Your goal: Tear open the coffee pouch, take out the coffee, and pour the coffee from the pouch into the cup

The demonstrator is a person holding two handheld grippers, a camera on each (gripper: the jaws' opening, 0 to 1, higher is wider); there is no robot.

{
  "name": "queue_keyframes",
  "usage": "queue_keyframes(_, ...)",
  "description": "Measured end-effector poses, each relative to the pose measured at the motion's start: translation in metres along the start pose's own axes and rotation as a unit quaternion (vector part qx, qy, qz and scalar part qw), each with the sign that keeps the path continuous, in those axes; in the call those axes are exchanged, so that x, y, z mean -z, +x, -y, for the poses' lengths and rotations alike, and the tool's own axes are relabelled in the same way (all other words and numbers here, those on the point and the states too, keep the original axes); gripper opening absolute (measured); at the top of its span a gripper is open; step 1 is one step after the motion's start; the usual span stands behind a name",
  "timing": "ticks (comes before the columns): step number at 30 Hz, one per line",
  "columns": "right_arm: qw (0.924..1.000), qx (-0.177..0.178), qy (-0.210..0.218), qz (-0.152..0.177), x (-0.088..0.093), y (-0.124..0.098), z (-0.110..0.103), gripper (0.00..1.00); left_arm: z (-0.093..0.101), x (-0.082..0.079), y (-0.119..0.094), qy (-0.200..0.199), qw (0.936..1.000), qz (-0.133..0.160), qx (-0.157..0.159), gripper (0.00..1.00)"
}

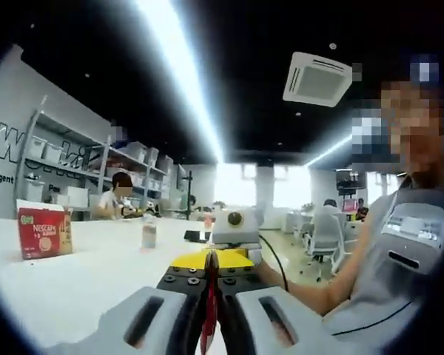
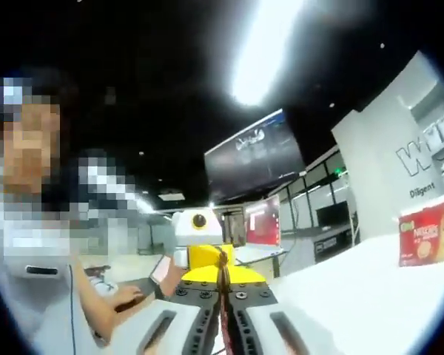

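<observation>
A thin red coffee pouch [image 1: 209, 314] shows edge-on between the jaws of my left gripper [image 1: 209, 275], which is shut on it. My right gripper [image 1: 212, 259], with yellow jaws, faces it tip to tip and grips the same pouch. In the right gripper view the red pouch [image 2: 224, 319] runs between the shut jaws of my right gripper [image 2: 223, 290], and the yellow left gripper [image 2: 220, 266] meets it head-on. A small clear container [image 1: 149, 233], too blurred to say whether it is the cup, stands further back on the white table [image 1: 89, 281].
A red Nescafe box [image 1: 44, 231] [image 2: 427, 240] stands on the table [image 2: 355, 296] off to one side. The person [image 1: 403, 244] holding the grippers is close, a hand [image 2: 126, 296] by the left gripper. Shelves [image 1: 66, 170] and seated people lie beyond.
</observation>
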State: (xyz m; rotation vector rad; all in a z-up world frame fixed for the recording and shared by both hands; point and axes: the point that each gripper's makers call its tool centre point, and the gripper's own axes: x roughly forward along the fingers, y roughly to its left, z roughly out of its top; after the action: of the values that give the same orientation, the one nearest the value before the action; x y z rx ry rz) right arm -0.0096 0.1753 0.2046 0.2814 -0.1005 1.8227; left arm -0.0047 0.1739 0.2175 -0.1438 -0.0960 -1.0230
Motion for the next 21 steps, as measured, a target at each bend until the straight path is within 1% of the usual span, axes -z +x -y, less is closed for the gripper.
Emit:
queue_keyframes(1,1.0,-0.003,-0.001,-0.002,0.001,0.002,-0.002,0.02,0.002,0.0,-0.002,0.005,1.0,-0.005,-0.001,0.03)
queue_keyframes(2,1.0,-0.005,-0.004,0.0,0.0,0.004,-0.004,0.02,0.001,-0.003,-0.004,0.028,0.9995,-0.008,-0.013,0.03)
queue_keyframes(5,0.9998,-0.007,-0.014,0.011,-0.003,0.006,-0.005,0.04,0.003,-0.008,-0.006,0.043,0.9986,-0.007,-0.028,0.02)
queue_keyframes(6,0.9998,-0.009,-0.015,0.013,-0.003,0.007,-0.005,0.07,0.004,-0.009,-0.008,0.044,0.9986,-0.005,-0.029,0.02)
queue_keyframes(7,0.9998,-0.007,-0.018,0.011,-0.002,0.007,-0.004,0.09,0.003,-0.011,-0.011,0.039,0.9988,-0.002,-0.03,0.02)
queue_keyframes(8,0.9998,-0.004,-0.02,0.005,0.001,0.007,-0.003,0.09,0.005,-0.013,-0.013,0.026,0.9994,0.001,-0.024,0.02)
queue_keyframes(10,0.9998,-0.008,-0.019,0.0,0.004,0.006,-0.005,0.09,0.005,-0.009,-0.016,0.014,0.9997,-0.003,-0.022,0.02)
queue_keyframes(11,0.9998,-0.008,-0.018,0.0,0.004,0.006,-0.005,0.09,0.006,-0.005,-0.016,0.008,0.9997,-0.01,-0.019,0.02)
queue_keyframes(13,0.9998,-0.013,-0.017,-0.001,0.006,0.006,-0.008,0.1,0.008,0.0,-0.016,0.007,0.9998,-0.015,-0.014,0.02)
queue_keyframes(15,0.9996,-0.02,-0.02,-0.009,0.009,0.007,-0.011,0.1,0.013,0.004,-0.016,-0.002,0.9998,-0.022,0.002,0.02)
queue_keyframes(17,0.9991,-0.033,-0.017,-0.02,0.015,0.008,-0.016,0.11,0.014,0.005,-0.016,-0.002,0.9997,-0.023,0.004,0.02)
queue_keyframes(18,0.9986,-0.037,-0.019,-0.032,0.02,0.01,-0.018,0.1,0.014,0.006,-0.016,-0.004,0.9997,-0.025,0.006,0.02)
queue_keyframes(20,0.9983,-0.039,-0.021,-0.038,0.024,0.011,-0.021,0.07,0.014,0.009,-0.016,-0.007,0.9995,-0.029,0.006,0.03)
queue_keyframes(21,0.9981,-0.043,-0.019,-0.039,0.025,0.011,-0.022,0.07,0.015,0.01,-0.016,-0.009,0.9994,-0.031,0.006,0.03)
